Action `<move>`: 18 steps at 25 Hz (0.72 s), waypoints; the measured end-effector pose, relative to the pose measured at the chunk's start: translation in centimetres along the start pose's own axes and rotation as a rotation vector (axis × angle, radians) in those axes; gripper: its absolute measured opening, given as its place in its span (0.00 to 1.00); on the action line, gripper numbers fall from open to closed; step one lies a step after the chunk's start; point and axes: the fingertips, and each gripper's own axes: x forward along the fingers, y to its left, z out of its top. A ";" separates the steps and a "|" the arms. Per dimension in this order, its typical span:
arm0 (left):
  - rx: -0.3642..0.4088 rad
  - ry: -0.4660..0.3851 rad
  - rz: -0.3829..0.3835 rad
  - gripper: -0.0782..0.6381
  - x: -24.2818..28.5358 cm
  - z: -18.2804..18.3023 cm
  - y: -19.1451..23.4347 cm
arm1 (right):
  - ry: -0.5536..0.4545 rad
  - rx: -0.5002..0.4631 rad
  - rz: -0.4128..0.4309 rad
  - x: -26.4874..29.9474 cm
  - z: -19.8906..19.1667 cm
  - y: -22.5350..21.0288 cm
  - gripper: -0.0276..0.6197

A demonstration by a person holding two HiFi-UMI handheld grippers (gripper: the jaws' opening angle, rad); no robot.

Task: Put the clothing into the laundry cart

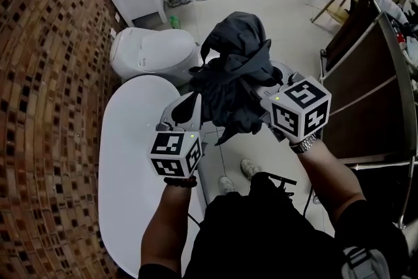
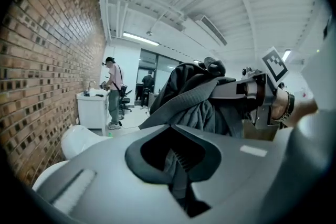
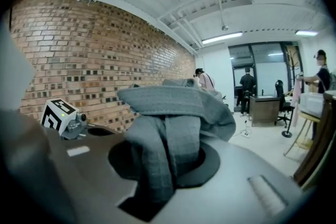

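The pale tiled floor carries a white oval table at lower left, a rounded white seat above it (both beside the brick wall), and the laundry cart at right.

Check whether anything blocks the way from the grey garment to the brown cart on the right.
Nothing visible does. The left gripper and right gripper hold the garment in the air, and only bare floor lies between it and the cart.
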 end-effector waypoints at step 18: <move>0.104 0.049 -0.384 0.11 8.5 3.0 -22.8 | -0.022 0.060 -0.322 -20.2 -1.1 -9.8 0.20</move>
